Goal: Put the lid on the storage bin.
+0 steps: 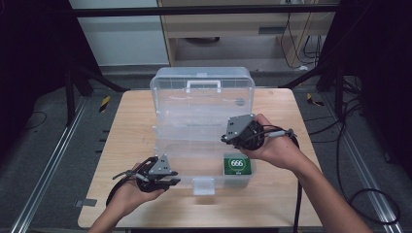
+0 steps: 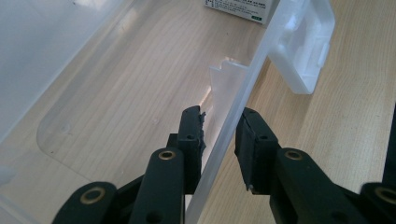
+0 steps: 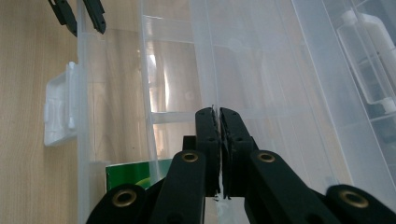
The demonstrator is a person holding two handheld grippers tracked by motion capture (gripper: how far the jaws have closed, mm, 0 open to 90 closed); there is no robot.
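The person's forearms come in at the near edge of the desk (image 1: pixel 272 194), which carries a clear plastic box (image 1: pixel 204 141) standing open, its lid (image 1: pixel 203 92) tipped up at the far side. The left tongs (image 2: pixel 219 140) straddle the box's front wall (image 2: pixel 233 121) near the white latch (image 2: pixel 303 51); one pad touches it, the other stands a little off, so this looks like steadying the box rather than a firm grip. The right tongs (image 3: pixel 219 126) are pinched nearly shut on a thin clear edge inside the box, probably an inner tray wall, likely to lift or shift it. A small green carton (image 1: pixel 236 165) lies in the front right compartment, just beside the right hand (image 1: pixel 277 145)
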